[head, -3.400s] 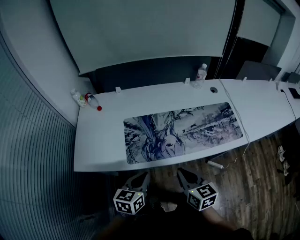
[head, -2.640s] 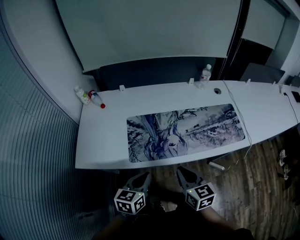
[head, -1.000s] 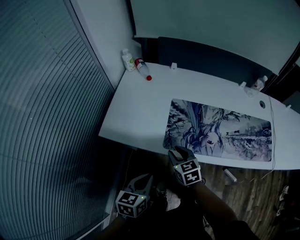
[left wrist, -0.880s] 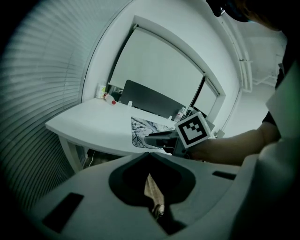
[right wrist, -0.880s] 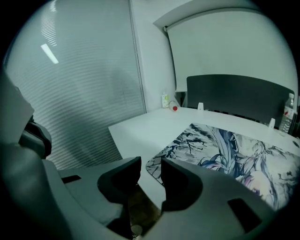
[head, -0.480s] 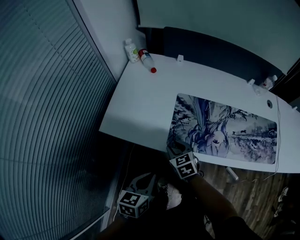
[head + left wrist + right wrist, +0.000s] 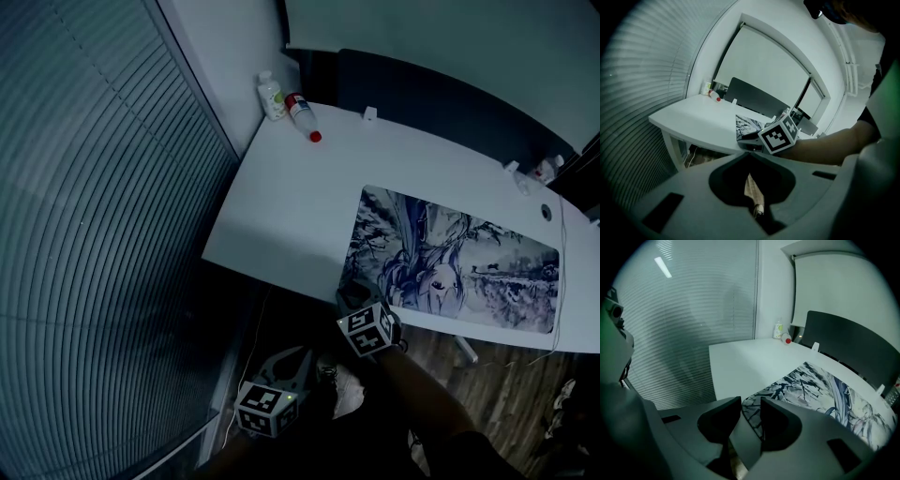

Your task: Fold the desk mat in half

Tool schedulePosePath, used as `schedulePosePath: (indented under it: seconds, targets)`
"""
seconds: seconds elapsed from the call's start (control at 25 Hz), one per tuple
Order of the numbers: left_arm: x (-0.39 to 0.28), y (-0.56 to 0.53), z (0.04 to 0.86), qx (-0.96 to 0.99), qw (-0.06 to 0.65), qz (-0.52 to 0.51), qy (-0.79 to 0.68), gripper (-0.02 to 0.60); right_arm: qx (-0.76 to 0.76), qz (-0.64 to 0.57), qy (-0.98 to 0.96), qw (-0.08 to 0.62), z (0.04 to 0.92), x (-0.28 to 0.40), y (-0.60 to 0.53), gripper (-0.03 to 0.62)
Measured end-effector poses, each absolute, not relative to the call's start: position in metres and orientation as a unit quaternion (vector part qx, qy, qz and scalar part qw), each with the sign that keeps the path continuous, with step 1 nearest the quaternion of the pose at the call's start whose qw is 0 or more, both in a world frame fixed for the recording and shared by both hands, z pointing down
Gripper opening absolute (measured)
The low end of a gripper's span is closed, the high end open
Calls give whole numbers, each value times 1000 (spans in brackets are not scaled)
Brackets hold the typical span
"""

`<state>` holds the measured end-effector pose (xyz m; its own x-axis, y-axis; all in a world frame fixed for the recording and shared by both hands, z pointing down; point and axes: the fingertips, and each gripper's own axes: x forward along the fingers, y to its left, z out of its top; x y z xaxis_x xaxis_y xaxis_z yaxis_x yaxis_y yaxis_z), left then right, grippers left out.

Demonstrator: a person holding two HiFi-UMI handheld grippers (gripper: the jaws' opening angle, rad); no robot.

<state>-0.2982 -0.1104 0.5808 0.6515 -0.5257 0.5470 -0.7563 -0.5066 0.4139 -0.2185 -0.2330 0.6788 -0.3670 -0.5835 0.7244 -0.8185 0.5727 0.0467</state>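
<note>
Loosely, right fingers (image 7: pixel 780 425) astride desk mat (image 7: pixel 825 394)

Red-capped bottle (image 7: pixel 302 113) on white desk (image 7: pixel 286 211)

The head camera looks steeply down from above onto the tabletop (image 7: pixel 281 206), whose near edge crosses the lower middle of the frame, with window blinds (image 7: pixel 94 234) filling the left. The camera on the left tongs (image 7: pixel 287 360) sits low, beneath tabletop height and well back, facing up and across at that near edge. The camera on the right tongs (image 7: pixel 351 296) is right at the edge, looking along the desk mat (image 7: pixel 450 262) toward the bottles (image 7: pixel 286 98) at its upper middle. All three views share tabletop, mat and bottles.
</note>
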Motion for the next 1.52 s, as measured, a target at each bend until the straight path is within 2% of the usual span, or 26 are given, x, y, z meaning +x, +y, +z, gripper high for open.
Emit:
schedulePosePath:
  seconds: [0.28, 0.52, 1.12, 1.52]
  targets:
    - [-294, -108, 579, 852, 324, 177, -372, 6, 444, 181, -803, 355, 679, -217, -234, 121]
    - [-295, -102, 580, 852, 322, 179, -371, 6, 459, 180, -796, 352, 680, -208, -240, 50]
    - [-285, -93, 569, 858, 313, 185, -364, 6, 502, 210, -792, 278, 650, -191, -245, 43]
    - [-261, -89, 564, 872, 301, 191, -335, 6, 546, 211, -774, 244, 627, -151, -243, 41]
